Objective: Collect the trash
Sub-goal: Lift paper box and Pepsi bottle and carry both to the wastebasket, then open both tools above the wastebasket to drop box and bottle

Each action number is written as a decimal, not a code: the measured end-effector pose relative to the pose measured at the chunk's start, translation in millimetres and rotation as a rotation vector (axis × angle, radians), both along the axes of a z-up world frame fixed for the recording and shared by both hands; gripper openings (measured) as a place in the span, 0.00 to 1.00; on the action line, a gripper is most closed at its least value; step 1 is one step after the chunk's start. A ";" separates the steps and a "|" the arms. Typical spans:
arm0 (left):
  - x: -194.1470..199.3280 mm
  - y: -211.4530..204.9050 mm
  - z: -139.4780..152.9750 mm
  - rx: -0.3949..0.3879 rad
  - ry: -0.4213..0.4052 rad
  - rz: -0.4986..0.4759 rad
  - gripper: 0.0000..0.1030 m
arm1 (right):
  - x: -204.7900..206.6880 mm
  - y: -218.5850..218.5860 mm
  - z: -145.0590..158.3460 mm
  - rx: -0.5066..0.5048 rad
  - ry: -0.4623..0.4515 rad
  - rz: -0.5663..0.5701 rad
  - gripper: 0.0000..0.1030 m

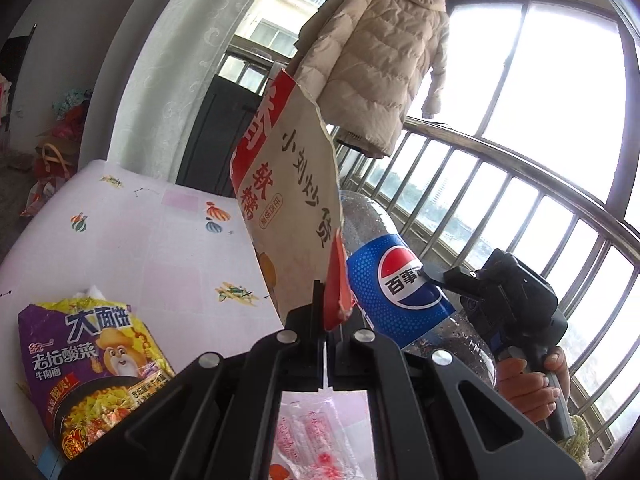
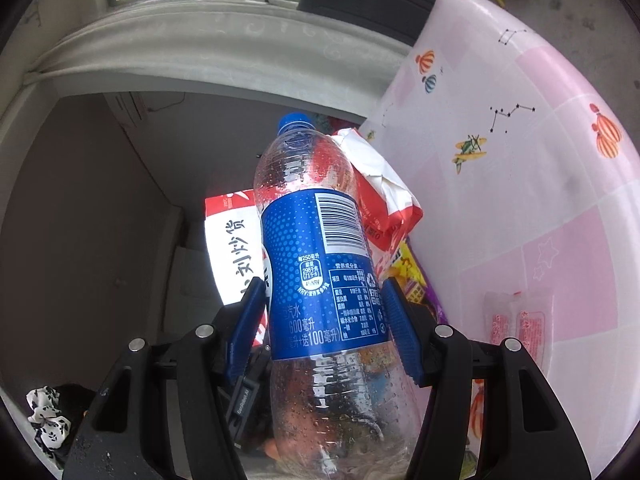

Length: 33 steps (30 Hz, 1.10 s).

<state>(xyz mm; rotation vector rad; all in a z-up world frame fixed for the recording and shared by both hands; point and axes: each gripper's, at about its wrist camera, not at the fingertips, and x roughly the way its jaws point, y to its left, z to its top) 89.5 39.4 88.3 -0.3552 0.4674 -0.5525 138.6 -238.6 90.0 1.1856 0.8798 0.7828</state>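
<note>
My left gripper (image 1: 326, 312) is shut on the bottom edge of a torn tan-and-red paper snack bag (image 1: 292, 208) and holds it upright above the table. My right gripper (image 2: 324, 312) is shut on an empty Pepsi bottle (image 2: 320, 264) with a blue label and blue cap, its blue pads (image 2: 402, 336) pressing on both sides of the label. The bottle (image 1: 394, 280) and the right gripper (image 1: 516, 300) show in the left wrist view, just right of the bag. The bag (image 2: 234, 248) also shows behind the bottle in the right wrist view.
A table with a pink patterned cloth (image 1: 152, 248) holds a purple-yellow instant noodle packet (image 1: 92, 364) and clear pink-printed wrappers (image 1: 316, 432), which also show in the right wrist view (image 2: 518, 328). A red-white crumpled packet (image 2: 380, 184) lies at the table edge. A railing (image 1: 500, 208) and hanging jacket (image 1: 380, 52) stand behind.
</note>
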 end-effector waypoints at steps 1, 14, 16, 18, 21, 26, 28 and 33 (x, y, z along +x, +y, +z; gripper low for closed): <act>-0.6 -6.1 6.1 0.001 -0.014 -0.019 0.00 | -4.0 -4.6 5.7 0.004 -0.011 -0.019 0.55; 34.1 -157.0 5.8 0.005 0.237 -0.436 0.00 | -125.2 -131.0 4.0 -0.080 0.021 -0.503 0.55; 42.6 -191.9 -7.0 0.036 0.317 -0.516 0.00 | -147.7 -149.1 -10.4 -0.103 0.069 -0.603 0.55; 49.1 -229.1 -22.9 0.087 0.390 -0.586 0.00 | -158.5 -159.0 -30.0 -0.129 0.122 -0.692 0.55; 56.6 -289.4 -56.6 0.200 0.532 -0.699 0.00 | -175.3 -178.0 -66.0 -0.137 0.227 -0.797 0.55; 54.7 -373.2 -127.9 0.383 0.697 -0.813 0.00 | -181.5 -198.9 -134.1 -0.096 0.415 -0.860 0.55; 53.4 -401.2 -150.1 0.458 0.708 -0.824 0.00 | -180.4 -209.0 -158.8 -0.070 0.470 -0.867 0.55; 60.4 -466.9 -203.1 0.653 0.718 -0.856 0.13 | -180.1 -249.5 -208.5 -0.081 0.560 -0.911 0.60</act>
